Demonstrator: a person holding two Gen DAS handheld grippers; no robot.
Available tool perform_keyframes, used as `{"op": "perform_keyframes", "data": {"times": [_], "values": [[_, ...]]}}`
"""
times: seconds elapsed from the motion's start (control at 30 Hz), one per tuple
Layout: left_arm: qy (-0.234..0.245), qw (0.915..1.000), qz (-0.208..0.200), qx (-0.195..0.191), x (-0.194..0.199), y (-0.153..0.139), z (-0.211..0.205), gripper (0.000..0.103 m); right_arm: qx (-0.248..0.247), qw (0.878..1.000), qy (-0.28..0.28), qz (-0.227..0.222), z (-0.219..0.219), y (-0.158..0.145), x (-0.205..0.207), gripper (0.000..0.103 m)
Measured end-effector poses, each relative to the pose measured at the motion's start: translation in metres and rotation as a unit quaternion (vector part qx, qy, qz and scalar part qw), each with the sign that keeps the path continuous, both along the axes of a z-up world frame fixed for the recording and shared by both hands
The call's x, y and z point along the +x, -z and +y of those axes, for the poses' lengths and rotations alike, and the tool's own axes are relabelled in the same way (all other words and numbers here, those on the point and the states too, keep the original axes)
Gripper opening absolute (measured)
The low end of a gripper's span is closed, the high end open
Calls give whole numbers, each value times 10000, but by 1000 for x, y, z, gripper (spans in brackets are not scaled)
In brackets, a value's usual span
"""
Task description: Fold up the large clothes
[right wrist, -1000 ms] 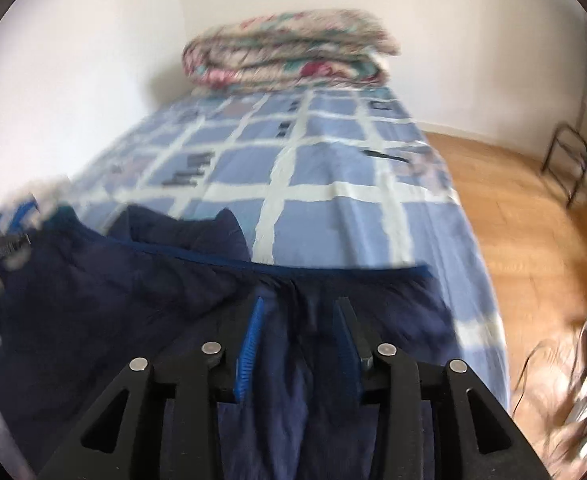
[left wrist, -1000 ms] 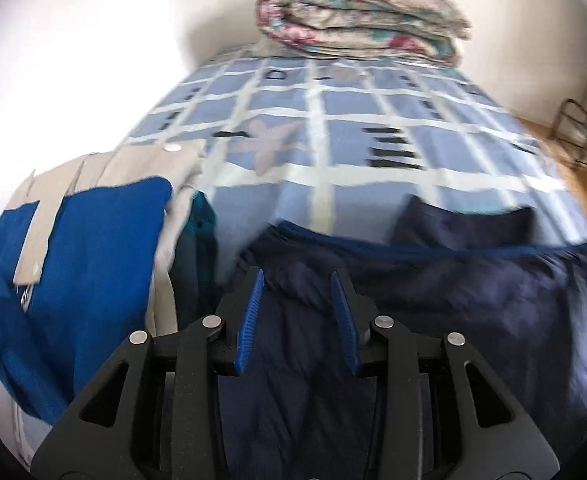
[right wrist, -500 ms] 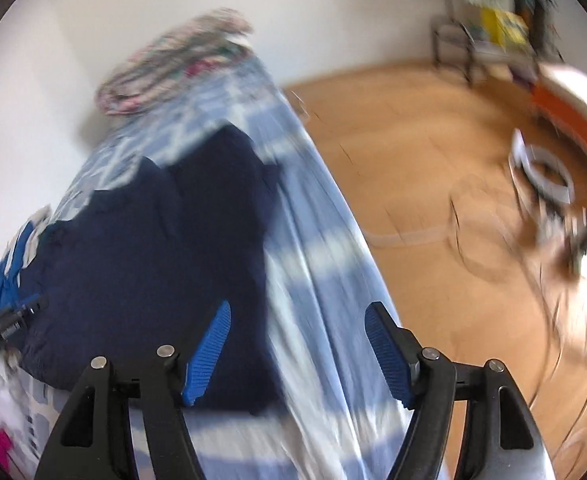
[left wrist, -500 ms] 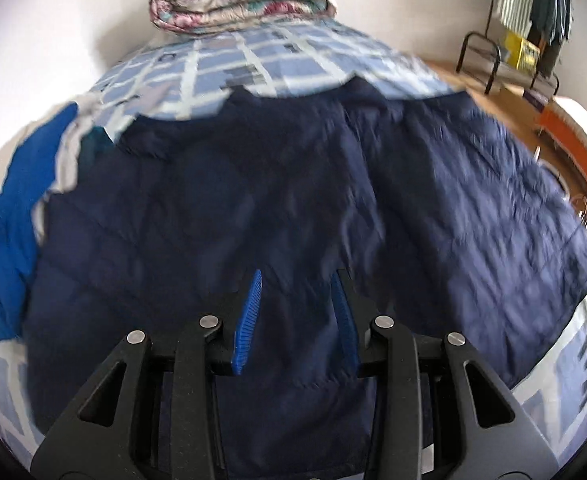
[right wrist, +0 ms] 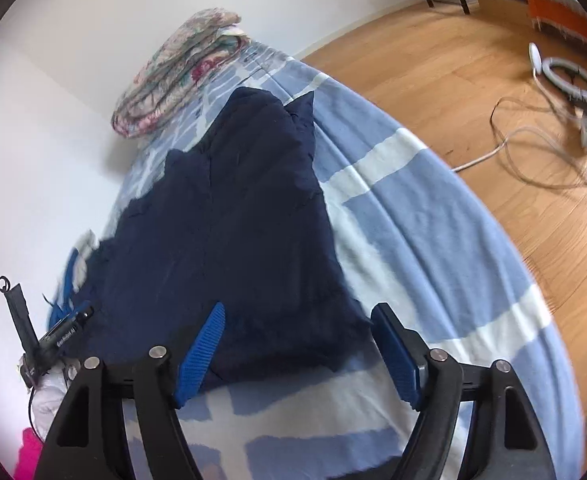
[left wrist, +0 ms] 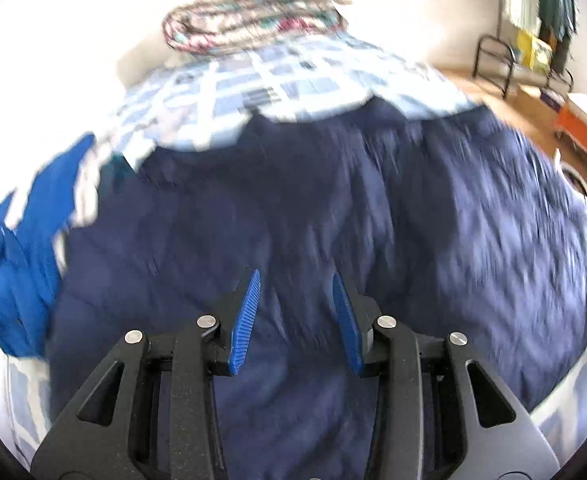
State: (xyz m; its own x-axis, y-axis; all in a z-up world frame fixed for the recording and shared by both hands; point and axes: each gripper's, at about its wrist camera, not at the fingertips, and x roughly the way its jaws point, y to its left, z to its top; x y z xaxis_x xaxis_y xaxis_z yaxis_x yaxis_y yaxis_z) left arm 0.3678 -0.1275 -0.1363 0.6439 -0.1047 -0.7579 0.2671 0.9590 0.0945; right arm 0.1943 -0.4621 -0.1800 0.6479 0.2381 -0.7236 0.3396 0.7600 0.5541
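— Left gripper (left wrist: 295, 312): blue ribbed pads parted, nothing between them, poised above the dark navy quilted jacket (left wrist: 301, 208). Right gripper (right wrist: 297, 356): spread wide, released, over the jacket's near hem (right wrist: 229, 240).

— What does each view give that the other lacks?

— Left wrist view: jacket fills most of the frame, with a bright blue and cream garment (left wrist: 17, 248) bunched at its left. Right wrist view: the whole jacket lying flat along the bed, and the left gripper's black body seen at the far left edge.

— Surface, room?

— Bed with a pale blue and white checked cover (right wrist: 433, 248). Rolled floral quilt (right wrist: 177, 76) at the far end against a white wall. Wooden plank floor (right wrist: 445, 72) to the right, with a white ring-shaped lamp (right wrist: 569, 80) and loose cables. Black metal rack (left wrist: 497, 56) by the far wall.

— Hard to make out?

— Left view is motion-blurred; jacket seams unreadable. A pink patch at the right view's bottom-left corner is cut off.
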Motion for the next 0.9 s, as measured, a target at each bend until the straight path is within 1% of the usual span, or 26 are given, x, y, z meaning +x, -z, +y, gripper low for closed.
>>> {"op": "perform_keyframes", "data": {"times": [0.1, 0.17, 0.23, 0.27, 0.33, 0.4, 0.43, 0.47, 0.5, 0.53, 0.6, 0.63, 0.67, 0.73, 0.8, 0.9], "values": [[-92, 9998, -51, -166, 32, -18, -11, 39, 234, 9991, 344, 4, -4, 7, 0, 78], [-117, 9998, -110, -134, 56, -22, -25, 39, 362, 9978, 557, -37, -5, 9, -3, 78], [-188, 9995, -233, 24, 79, -17, -39, 39, 234, 9980, 585, -18, -4, 6, -2, 78], [-220, 9993, -279, 114, 90, -9, -46, 39, 182, 9982, 576, -19, -3, 6, -1, 78], [-394, 9987, -220, 233, 112, 8, -52, 39, 180, 9980, 602, 10, -2, 7, -1, 77], [-594, 9978, -56, 299, 129, 32, -53, 39, 212, 9977, 647, 1, -5, 7, -1, 77], [-672, 9969, 71, 400, 137, 47, -53, 39, 212, 9976, 665, 3, -6, 7, -2, 77], [-689, 9962, 200, 502, 143, 61, -53, 39, 223, 9974, 684, -3, -7, 7, -3, 77], [-676, 9957, 229, 586, 147, 75, -53, 39, 233, 9974, 679, -5, -7, 7, -3, 77], [-666, 9961, 17, 582, 143, 74, -54, 41, 215, 9976, 656, -1, -8, 7, -3, 77], [-636, 9958, 107, 646, 144, 72, -55, 41, 203, 9976, 656, 4, -9, 7, -3, 77], [-635, 9957, 163, 659, 144, 68, -54, 41, 226, 9975, 669, 1, -10, 7, -4, 77], [-645, 9960, 124, 602, 139, 58, -51, 41, 249, 9974, 679, 2, -10, 7, -4, 77], [-575, 9977, -97, 356, 117, 32, -45, 41, 337, 9963, 786, -33, -14, 7, -8, 78], [-417, 9987, -251, 113, 83, 8, -39, 41, 453, 9947, 917, -74, -18, 8, -15, 78], [-71, 9996, -262, -60, 34, -6, -37, 41, 489, 9925, 1122, -71, -23, 7, -28, 79]]}}
